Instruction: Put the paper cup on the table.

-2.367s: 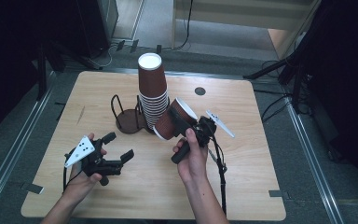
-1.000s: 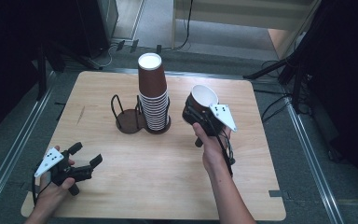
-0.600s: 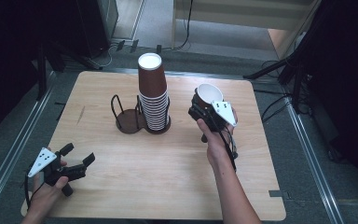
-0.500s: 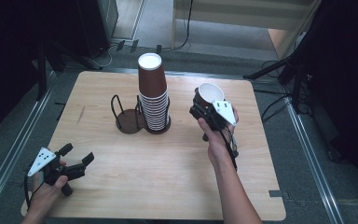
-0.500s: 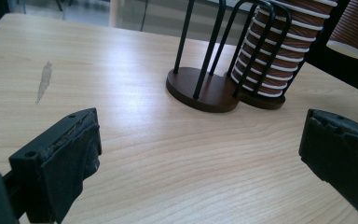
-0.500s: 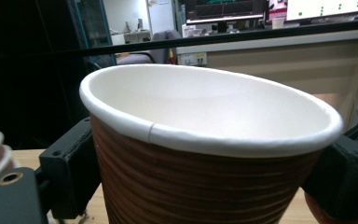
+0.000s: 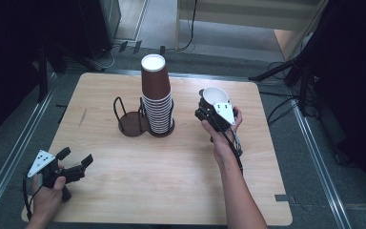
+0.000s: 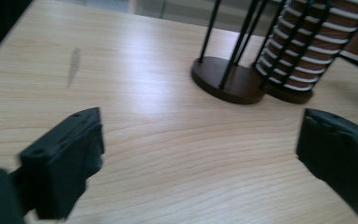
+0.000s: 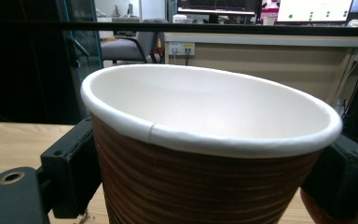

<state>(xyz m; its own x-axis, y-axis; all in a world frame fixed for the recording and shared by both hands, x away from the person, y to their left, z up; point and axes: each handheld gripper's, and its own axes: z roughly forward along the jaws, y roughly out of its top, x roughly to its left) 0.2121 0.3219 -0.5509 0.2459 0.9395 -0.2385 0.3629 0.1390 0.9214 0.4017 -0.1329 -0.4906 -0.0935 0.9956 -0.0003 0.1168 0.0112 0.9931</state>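
A tall stack of upside-down brown paper cups [image 7: 156,95] stands in a black wire holder [image 7: 132,123] at the table's middle. To its right, my right gripper [image 7: 209,106] is shut on a single brown cup [image 7: 216,97] with a white inside, held mouth up just over the table. In the right gripper view the cup [image 9: 205,186] sits between the black fingers [image 9: 72,163]. My left gripper [image 7: 74,164] rests near the front left corner, open; its jaws have just been closing a little, with nothing between them. The left gripper view looks toward the holder [image 8: 228,84] and stack [image 8: 307,51].
The wooden table [image 7: 124,191] has bare room in front of the holder and on its left side. A dark smudge [image 7: 82,118] marks the left part. Cables and stand legs [image 7: 286,76] lie on the floor beyond the far right edge.
The right hand has carried the single cup away from the stack to the right, turned it mouth up and lowered it. The left hand has drawn back to the front left corner.
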